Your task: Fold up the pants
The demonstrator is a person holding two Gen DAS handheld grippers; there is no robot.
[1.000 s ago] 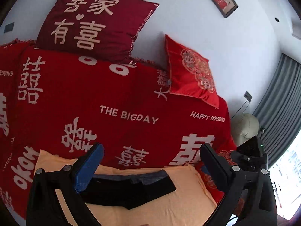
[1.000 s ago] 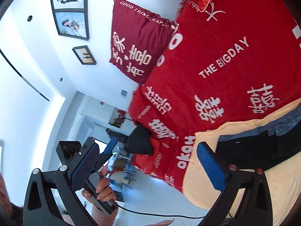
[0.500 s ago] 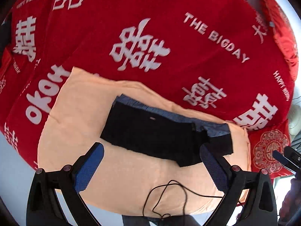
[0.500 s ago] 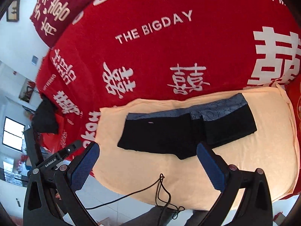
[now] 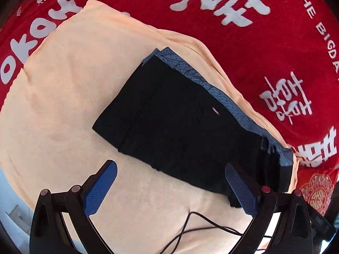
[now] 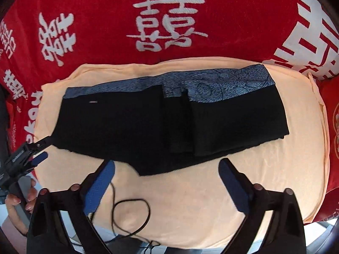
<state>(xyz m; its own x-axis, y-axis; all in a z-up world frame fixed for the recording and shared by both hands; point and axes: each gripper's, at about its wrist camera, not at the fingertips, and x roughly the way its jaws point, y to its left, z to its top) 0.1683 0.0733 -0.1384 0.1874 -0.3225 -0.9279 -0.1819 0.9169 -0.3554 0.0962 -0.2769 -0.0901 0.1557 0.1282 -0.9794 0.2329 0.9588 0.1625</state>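
Note:
Black pants (image 6: 169, 122) with a blue patterned band along the far edge lie flat on a peach cloth (image 6: 190, 201). They also show in the left wrist view (image 5: 180, 127), running diagonally. My left gripper (image 5: 169, 190) is open and empty, hovering just above the pants' near edge. My right gripper (image 6: 167, 186) is open and empty, above the peach cloth just below the pants' near edge. The left gripper also shows at the left edge of the right wrist view (image 6: 31, 154).
A red blanket (image 6: 169, 10) with white characters covers the bed around the peach cloth. A thin black cable (image 6: 131, 216) loops over the cloth's near edge, also seen in the left wrist view (image 5: 201, 228). A red cushion (image 5: 317, 190) lies at right.
Both grippers have tilted down from the wall and pillows and moved closer over the pants. The pants now fill much more of both views. Both stay open.

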